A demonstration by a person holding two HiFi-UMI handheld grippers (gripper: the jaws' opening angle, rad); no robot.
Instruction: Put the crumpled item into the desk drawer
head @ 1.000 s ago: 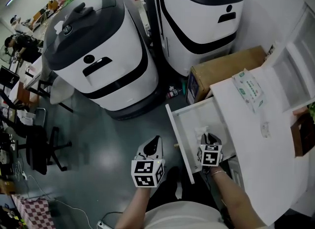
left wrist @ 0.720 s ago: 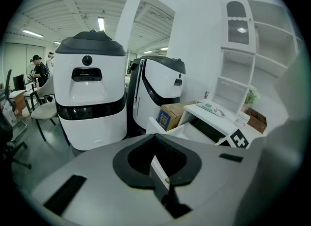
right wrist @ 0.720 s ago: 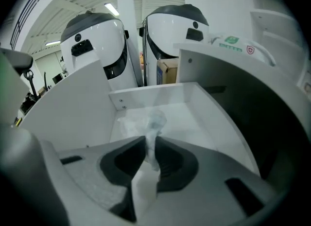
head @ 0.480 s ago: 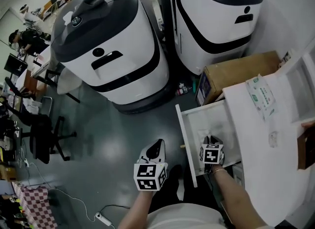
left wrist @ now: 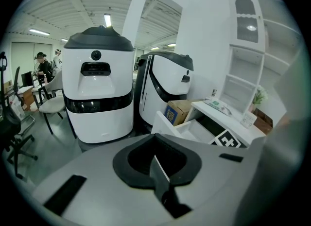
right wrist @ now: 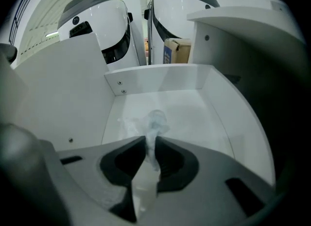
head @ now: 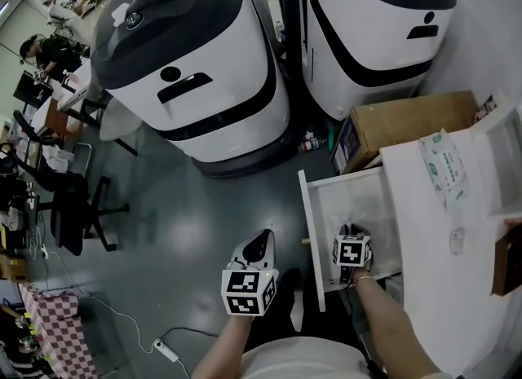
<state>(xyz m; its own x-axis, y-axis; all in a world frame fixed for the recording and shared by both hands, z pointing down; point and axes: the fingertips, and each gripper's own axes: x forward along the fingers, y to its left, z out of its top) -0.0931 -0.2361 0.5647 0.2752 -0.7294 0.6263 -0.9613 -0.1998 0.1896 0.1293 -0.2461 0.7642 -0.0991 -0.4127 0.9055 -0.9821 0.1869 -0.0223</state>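
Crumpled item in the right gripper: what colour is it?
White, slightly translucent: the crumpled item, pinched by the right gripper. Clearest in the right gripper view.

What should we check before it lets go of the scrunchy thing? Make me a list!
1. Drawer open: ok. The drawer is pulled well out.
2. Grip: ok. The right hand-held gripper is pinching the crumpled item between its jaws.
3. Over the right spot: ok. The crumpled item hangs inside the drawer walls, above the drawer bottom.
4. Room to drop it: ok. The part of the drawer bottom that shows is bare.
5. Item touching the bottom: cannot tell. A short drop looks likely either way.
6. Other hand clear: ok. The left hand-held gripper is shut, empty and outside the drawer.
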